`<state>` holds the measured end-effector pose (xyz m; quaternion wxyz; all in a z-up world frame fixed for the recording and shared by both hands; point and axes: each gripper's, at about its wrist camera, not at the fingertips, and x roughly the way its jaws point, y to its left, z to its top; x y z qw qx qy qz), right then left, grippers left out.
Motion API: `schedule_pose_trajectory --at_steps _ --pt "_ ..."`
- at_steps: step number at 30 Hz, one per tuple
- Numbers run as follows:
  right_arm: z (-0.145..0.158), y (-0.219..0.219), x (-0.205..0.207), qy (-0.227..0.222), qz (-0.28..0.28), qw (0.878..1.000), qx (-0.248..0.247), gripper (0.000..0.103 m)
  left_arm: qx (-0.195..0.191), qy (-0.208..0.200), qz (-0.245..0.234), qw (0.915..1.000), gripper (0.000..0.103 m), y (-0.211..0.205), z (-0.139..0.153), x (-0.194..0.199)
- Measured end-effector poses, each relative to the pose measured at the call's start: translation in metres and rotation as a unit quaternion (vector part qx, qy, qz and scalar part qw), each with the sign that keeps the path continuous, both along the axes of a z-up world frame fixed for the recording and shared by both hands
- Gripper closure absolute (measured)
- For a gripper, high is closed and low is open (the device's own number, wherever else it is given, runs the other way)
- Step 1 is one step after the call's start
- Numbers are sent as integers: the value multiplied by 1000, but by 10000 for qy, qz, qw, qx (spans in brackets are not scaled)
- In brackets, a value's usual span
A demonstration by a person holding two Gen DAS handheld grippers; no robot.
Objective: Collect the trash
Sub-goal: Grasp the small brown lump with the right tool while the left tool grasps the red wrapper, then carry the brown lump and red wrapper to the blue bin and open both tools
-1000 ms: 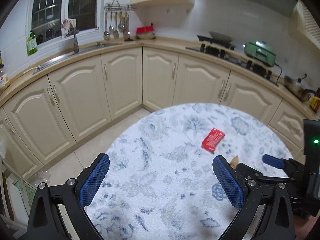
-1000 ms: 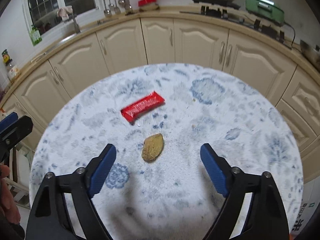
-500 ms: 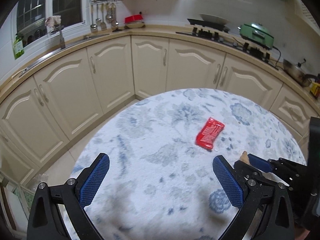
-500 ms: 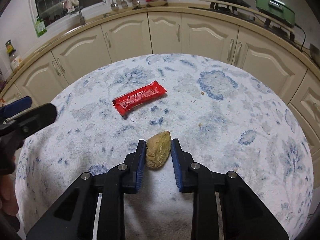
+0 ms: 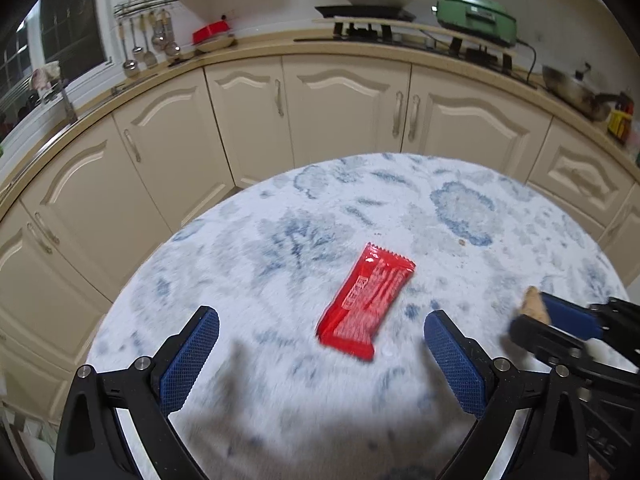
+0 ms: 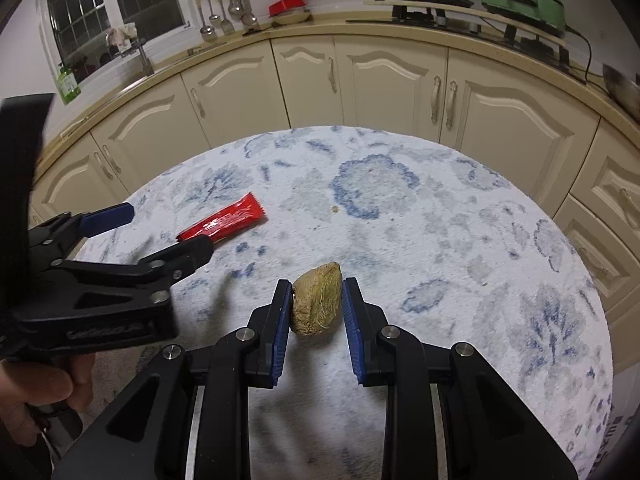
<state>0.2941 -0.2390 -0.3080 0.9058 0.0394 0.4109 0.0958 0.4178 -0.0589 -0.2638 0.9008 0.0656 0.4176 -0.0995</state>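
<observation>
Right wrist view: fibrous tan-brown husk [image 6: 316, 304] between clamped right gripper [image 6: 316, 316] fingers; left gripper [image 5: 320, 354] fingers wide.

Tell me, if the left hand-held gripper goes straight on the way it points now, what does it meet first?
Probably the red wrapper: it lies between the open fingers of the left hand-held gripper, just ahead on the table. Depth is uncertain.

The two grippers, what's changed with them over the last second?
The right gripper, wide open before, has just closed its jaws on the brown husk. The left gripper, open throughout, moved in over the table until the red wrapper lies just ahead, between its fingers. The wrapper itself has not shifted.
</observation>
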Motion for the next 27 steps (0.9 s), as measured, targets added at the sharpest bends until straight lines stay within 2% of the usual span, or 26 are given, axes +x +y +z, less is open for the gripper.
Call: schedule_pose_trajectory --at_steps 3,5,6,7,8,10,11,15,19,27 --pt "1 -8 1 -16 -42 10000 62 77 136 135 -124 9997 13 -12 -14 23" --pt "2 -12 0 -35 -68 9999 92 77 -128 261 -312 9991 34 -14 -21 25" --pt "3 -14 -1 -57 -95 9999 95 77 -271 266 -381 9986 37 -15 -23 26" --pt "4 -15 -1 -69 -113 9999 100 77 -262 198 -447 9985 48 -17 -24 25" --pt "5 -16 -2 -78 -128 9998 121 77 -337 189 -509 9980 70 -17 -24 24" --pt "6 -18 -4 -89 -146 9998 134 77 -491 241 -557 9969 86 -18 -25 23" --pt "7 -19 -5 -99 -154 9997 131 77 -567 271 -594 9963 89 -17 -27 22" --pt "11 -25 -16 -128 -222 9995 188 77 -915 379 -477 9939 91 -10 -32 17" --pt "18 -31 -27 -183 -275 9992 217 77 -994 275 -405 9938 91 -12 -25 3" --pt "47 -50 -61 -492 -456 9975 229 77 -1067 -270 -511 9926 91 -13 34 -57"
